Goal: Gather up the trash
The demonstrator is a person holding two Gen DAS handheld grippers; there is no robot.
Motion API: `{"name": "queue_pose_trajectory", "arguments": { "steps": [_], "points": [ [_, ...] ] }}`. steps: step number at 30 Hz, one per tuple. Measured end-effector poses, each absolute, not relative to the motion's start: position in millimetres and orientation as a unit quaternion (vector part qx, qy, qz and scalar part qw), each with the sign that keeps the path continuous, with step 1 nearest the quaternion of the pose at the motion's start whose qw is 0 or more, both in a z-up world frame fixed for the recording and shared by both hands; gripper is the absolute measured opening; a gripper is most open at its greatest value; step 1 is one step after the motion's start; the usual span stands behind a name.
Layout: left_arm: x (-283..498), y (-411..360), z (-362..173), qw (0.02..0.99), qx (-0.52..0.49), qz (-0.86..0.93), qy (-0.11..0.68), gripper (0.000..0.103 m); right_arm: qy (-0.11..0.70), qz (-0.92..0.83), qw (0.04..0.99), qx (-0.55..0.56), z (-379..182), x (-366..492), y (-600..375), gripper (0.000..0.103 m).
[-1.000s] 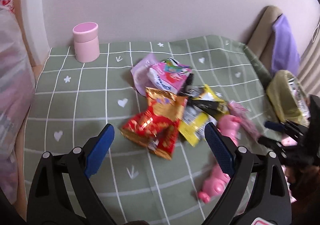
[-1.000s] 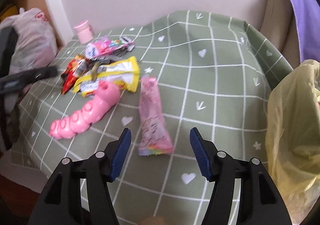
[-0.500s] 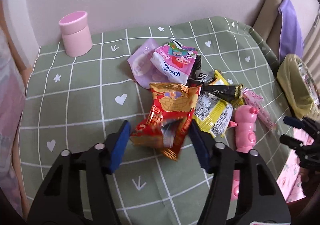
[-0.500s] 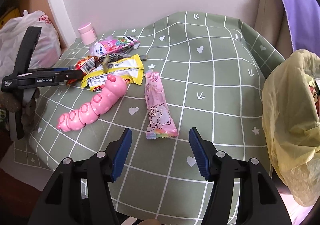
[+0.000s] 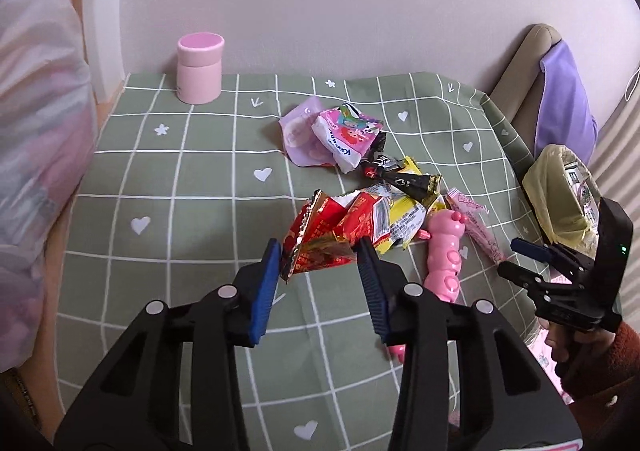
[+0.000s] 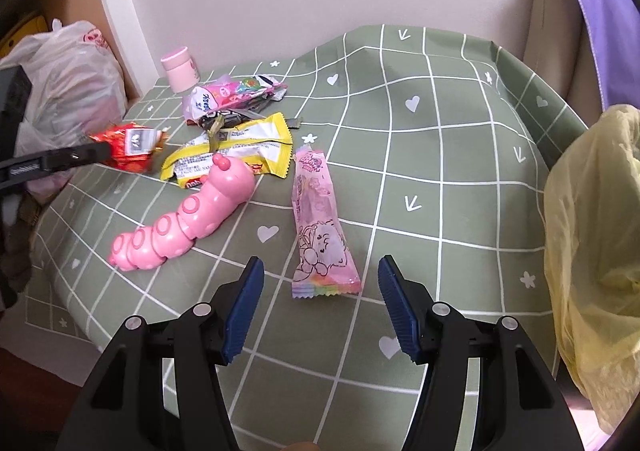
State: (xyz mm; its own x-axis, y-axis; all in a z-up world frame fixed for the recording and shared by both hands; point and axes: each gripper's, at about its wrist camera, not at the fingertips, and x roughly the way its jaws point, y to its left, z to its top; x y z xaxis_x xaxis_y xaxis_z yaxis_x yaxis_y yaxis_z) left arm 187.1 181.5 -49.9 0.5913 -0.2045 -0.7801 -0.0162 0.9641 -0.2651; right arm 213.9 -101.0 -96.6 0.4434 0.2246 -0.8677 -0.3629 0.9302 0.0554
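Observation:
A crumpled red snack wrapper (image 5: 336, 231) sits between my left gripper's (image 5: 316, 255) blue pads, which press on both its sides while the jaws are closing. In the right wrist view the red wrapper (image 6: 128, 147) hangs at that gripper's tip, just off the green checked cloth (image 6: 440, 171). My right gripper (image 6: 320, 279) stands open over the near end of a long pink candy wrapper (image 6: 320, 231) without touching it. A yellow wrapper (image 6: 240, 151), a black one (image 5: 404, 179) and a pink-and-white packet (image 5: 348, 135) lie in a loose pile.
A pink caterpillar toy (image 6: 188, 219) lies beside the pile. A yellow trash bag (image 6: 592, 251) hangs open at the table's right edge. A pink jar (image 5: 199, 69) stands at the back left, a white plastic bag (image 6: 68, 83) beyond the left edge, a purple cloth (image 5: 564, 103) on a chair.
My left gripper moved in over the red wrapper, narrowed from wide open and now pinches it crumpled and raised. The right gripper has stayed open over the pink candy wrapper.

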Motion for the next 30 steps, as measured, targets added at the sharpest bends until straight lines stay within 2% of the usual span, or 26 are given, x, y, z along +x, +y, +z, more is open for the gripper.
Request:
{"name": "queue_pose_trajectory", "arguments": {
  "steps": [3,4,11,19,24,30],
  "points": [
    [181.5,184.3,-48.7,0.883,-0.125,-0.047,0.45,0.038,0.506,0.175,0.842,-0.068,-104.9,218.0,-100.0,0.043],
    [180.9,185.3,-48.7,0.883,-0.125,-0.047,0.451,0.038,0.511,0.178,0.838,-0.068,-108.1,219.1,-99.5,0.036],
    [174.3,184.0,-36.5,0.889,-0.121,-0.052,0.439,0.037,0.487,0.18,0.853,-0.059,-88.8,212.4,-97.2,0.035],
    [186.5,165.5,19.3,0.916,-0.112,-0.088,0.376,0.037,0.421,0.164,0.891,-0.055,-15.9,205.5,-112.3,0.035],
    [212.2,126.7,68.2,0.93,-0.085,-0.146,0.326,0.037,0.356,0.12,0.924,-0.063,46.5,194.1,-146.5,0.035],
    [250.0,43.1,118.1,0.924,-0.052,-0.253,0.282,0.037,0.31,0.041,0.947,-0.066,105.4,177.3,-210.8,0.036]
  ]
}}
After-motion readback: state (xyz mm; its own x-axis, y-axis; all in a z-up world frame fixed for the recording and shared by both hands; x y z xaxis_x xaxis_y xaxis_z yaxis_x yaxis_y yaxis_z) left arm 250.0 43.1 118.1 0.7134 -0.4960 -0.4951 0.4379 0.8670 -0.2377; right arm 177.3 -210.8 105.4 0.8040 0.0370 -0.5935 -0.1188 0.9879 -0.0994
